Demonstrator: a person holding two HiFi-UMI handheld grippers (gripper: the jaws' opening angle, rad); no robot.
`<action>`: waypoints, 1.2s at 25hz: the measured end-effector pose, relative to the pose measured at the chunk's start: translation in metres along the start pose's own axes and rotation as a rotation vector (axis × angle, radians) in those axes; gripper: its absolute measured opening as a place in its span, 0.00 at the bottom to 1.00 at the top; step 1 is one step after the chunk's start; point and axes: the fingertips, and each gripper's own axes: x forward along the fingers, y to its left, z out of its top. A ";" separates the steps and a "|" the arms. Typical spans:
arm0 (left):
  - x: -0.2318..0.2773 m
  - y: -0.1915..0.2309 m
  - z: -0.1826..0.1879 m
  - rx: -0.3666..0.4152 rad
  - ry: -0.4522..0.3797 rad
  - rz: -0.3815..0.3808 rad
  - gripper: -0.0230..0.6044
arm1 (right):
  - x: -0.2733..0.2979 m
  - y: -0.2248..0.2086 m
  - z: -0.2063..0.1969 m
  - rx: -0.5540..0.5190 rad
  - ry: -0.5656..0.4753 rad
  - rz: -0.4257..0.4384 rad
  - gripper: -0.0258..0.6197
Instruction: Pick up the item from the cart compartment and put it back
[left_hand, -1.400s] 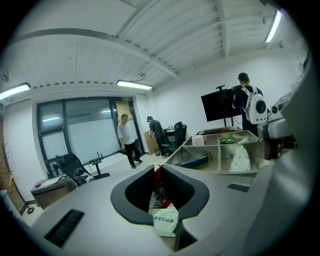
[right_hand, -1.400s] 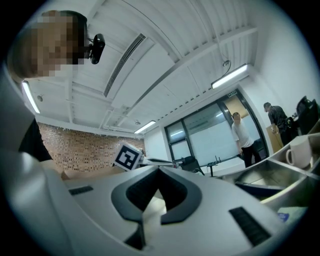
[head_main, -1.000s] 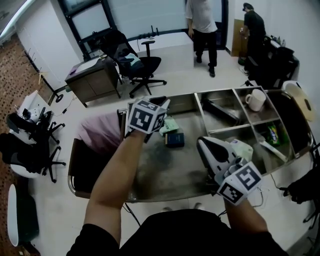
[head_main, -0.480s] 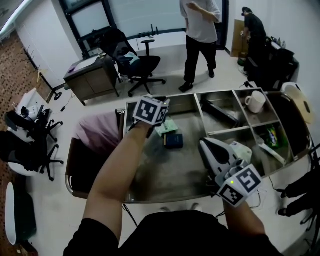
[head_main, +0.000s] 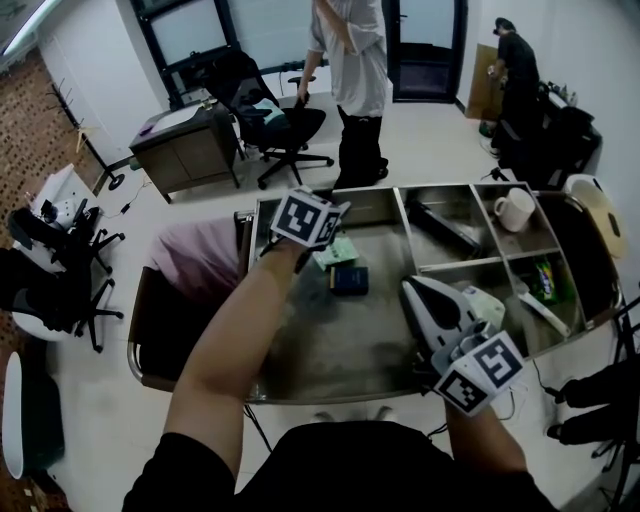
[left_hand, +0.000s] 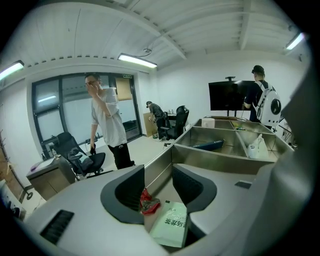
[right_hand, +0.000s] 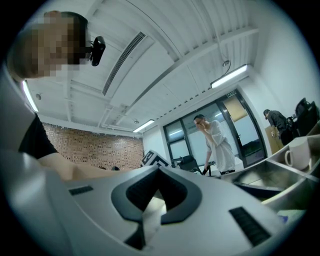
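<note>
My left gripper (head_main: 314, 232) hovers over the big left compartment of the steel cart (head_main: 330, 385), its marker cube on top. In the left gripper view its jaws (left_hand: 157, 187) are opening. A pale green packet (left_hand: 170, 225) and a small red wrapper (left_hand: 148, 202) lie on the floor between them, and no pad presses on either. The green packet (head_main: 336, 252) lies just beyond a dark blue box (head_main: 349, 280). My right gripper (head_main: 410, 290) rests low at the cart's near right, jaw tips meeting (right_hand: 159, 170); only a pale surface shows through the gap below them.
Right-hand compartments hold a white mug (head_main: 514, 208), a long dark object (head_main: 435, 225), a pale bag (head_main: 486, 300) and green packets (head_main: 546, 275). A pink bundle (head_main: 200, 260) lies at the cart's left end. A person (head_main: 352, 80) stands just beyond the cart, near an office chair (head_main: 270, 115).
The person in white has walked from the far doorway up to the cart's far side. My left gripper has shifted slightly right and away. The right gripper has hardly moved.
</note>
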 end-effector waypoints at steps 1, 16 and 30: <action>-0.001 0.000 0.000 0.002 0.001 -0.001 0.31 | 0.000 0.000 0.000 0.000 0.000 0.001 0.07; -0.049 -0.009 0.000 -0.064 -0.084 -0.006 0.04 | 0.004 0.008 -0.001 -0.001 0.004 0.018 0.07; -0.184 -0.062 0.016 -0.120 -0.466 0.021 0.04 | 0.009 0.013 -0.012 -0.001 0.043 0.038 0.07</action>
